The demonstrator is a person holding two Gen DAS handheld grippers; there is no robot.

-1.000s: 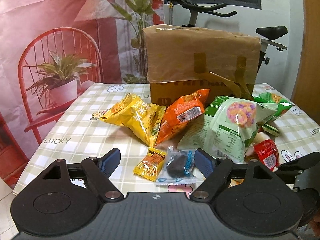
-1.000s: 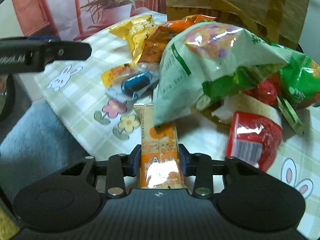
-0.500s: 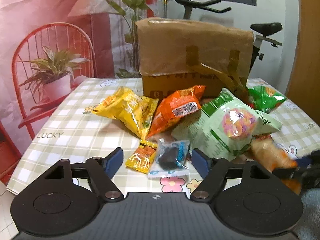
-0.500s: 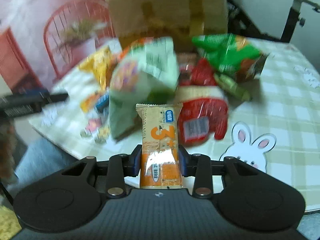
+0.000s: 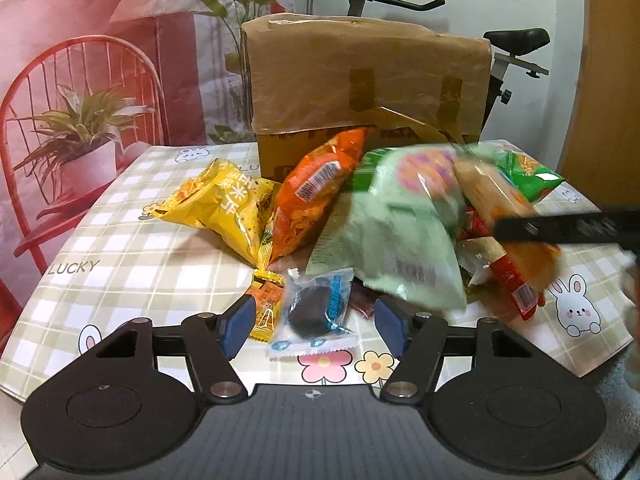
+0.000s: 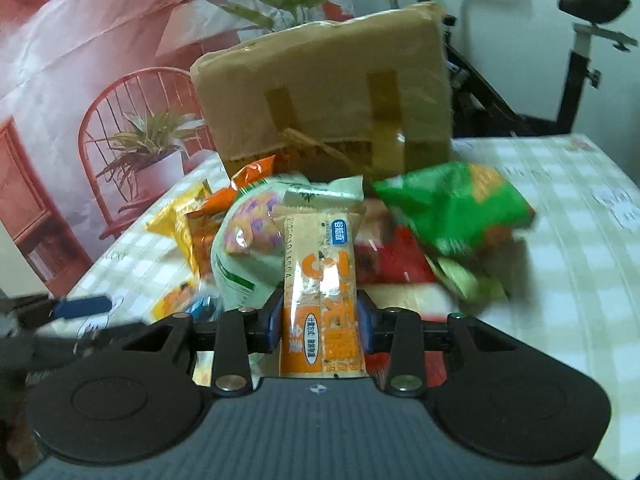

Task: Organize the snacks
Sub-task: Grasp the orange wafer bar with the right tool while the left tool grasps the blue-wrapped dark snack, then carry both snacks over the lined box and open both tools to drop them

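Note:
My right gripper [image 6: 320, 326] is shut on an orange-and-cream cracker bar [image 6: 320, 280] and holds it upright above the snack pile; it shows blurred in the left wrist view [image 5: 516, 220]. My left gripper [image 5: 316, 326] is open, low over the table's front edge, its jaws either side of a clear packet with a dark cookie [image 5: 316, 312] and a small orange candy packet [image 5: 266, 304]. Behind lie a yellow bag [image 5: 224, 204], an orange bag [image 5: 316, 196], a pale green bag [image 5: 404, 228], a green bag [image 6: 452, 208] and a red packet [image 5: 516, 284].
A taped cardboard box [image 5: 364, 84] stands at the back of the checked tablecloth [image 5: 132, 252]. An exercise bike [image 6: 580, 60] is behind the table on the right. A backdrop with a printed red chair [image 5: 80, 120] hangs to the left.
My right gripper has lifted the cracker bar off the table and swung it up toward the pile and box. My left gripper has moved closer to the cookie packet and stays open.

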